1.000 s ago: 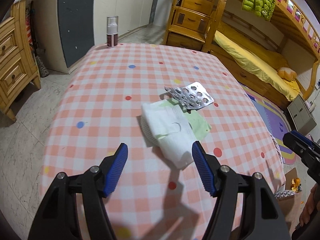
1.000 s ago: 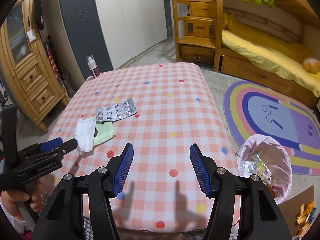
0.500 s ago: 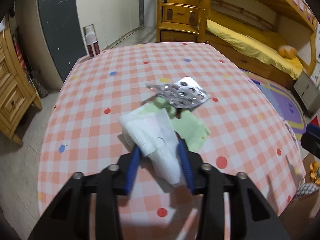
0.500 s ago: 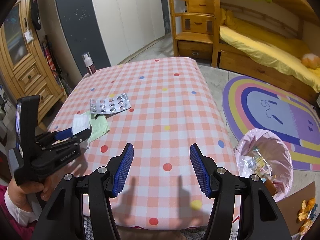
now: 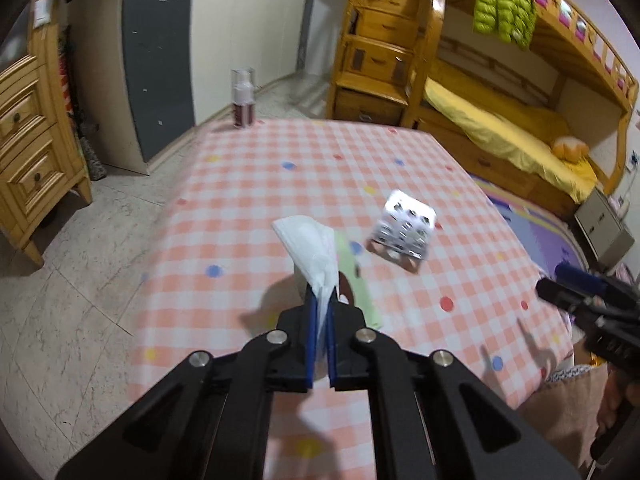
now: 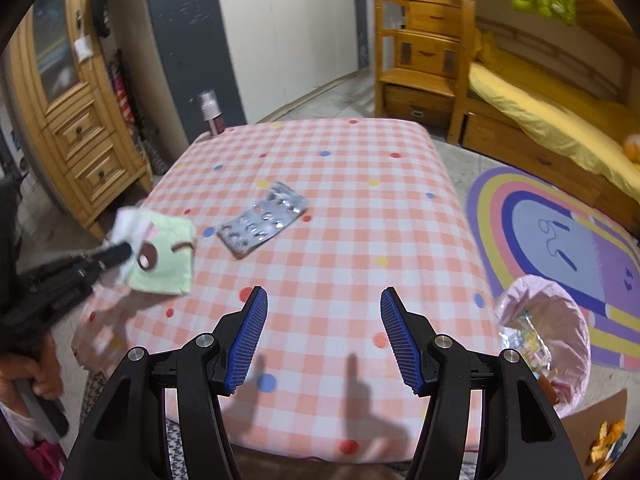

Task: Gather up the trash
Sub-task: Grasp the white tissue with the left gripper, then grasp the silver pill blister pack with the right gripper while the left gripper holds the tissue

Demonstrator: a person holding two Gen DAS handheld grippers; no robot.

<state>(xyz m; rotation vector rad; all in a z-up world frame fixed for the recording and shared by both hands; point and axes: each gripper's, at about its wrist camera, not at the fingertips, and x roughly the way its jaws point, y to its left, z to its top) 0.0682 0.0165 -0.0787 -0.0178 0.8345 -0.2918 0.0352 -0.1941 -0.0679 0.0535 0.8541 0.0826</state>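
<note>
the left gripper [image 5: 319, 322] is clamped on the white tissue [image 5: 310, 246] and green wrapper [image 6: 166, 258], both held clear above the checked bench [image 6: 360, 240]. the right gripper [image 6: 322, 338] hangs wide open and empty. a blister pack [image 6: 264, 222] lies on the bench.

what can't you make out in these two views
- Left wrist: the left gripper, shut on the wrapper, hides its pinched end.
- Right wrist: motion blur smears the wrapper's print.
- Both: the blister pack's foil lettering is too small.
- Right wrist: the bin's contents are blurred, partly behind the right gripper.
</note>
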